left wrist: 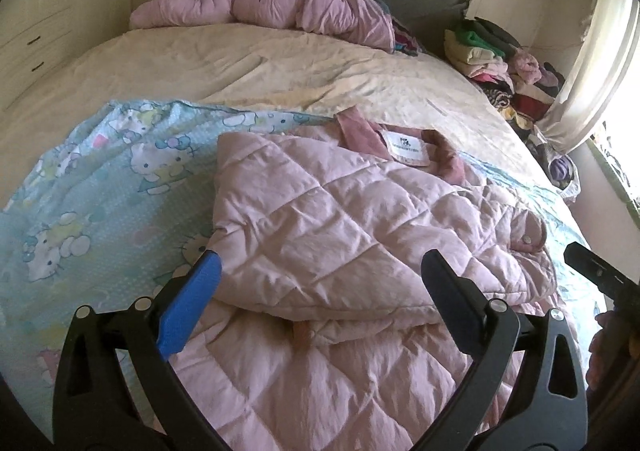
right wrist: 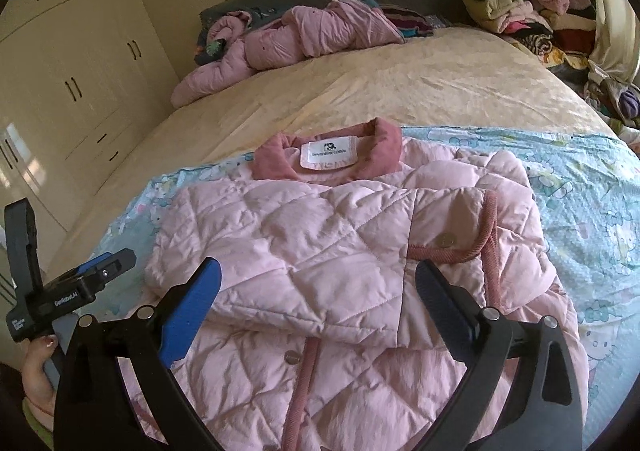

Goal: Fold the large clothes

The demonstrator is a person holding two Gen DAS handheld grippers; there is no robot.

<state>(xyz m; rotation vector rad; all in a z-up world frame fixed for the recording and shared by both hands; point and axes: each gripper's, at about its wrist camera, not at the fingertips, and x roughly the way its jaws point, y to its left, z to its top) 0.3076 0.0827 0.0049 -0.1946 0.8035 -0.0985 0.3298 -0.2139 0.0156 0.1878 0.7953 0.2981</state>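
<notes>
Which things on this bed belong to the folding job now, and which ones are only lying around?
Part of the job:
- pink quilted coat, partly folded
- cartoon-print sheet under it
- left tool and right tool, both open above the coat

Only lying around:
- crumpled pink jacket near the headboard
- pile of clothes in the far corner
- wardrobe
- curtain

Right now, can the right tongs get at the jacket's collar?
Probably yes: the right tongs stand open above the pink quilted jacket, and nothing lies over the collar beyond its folded sleeves.
</notes>
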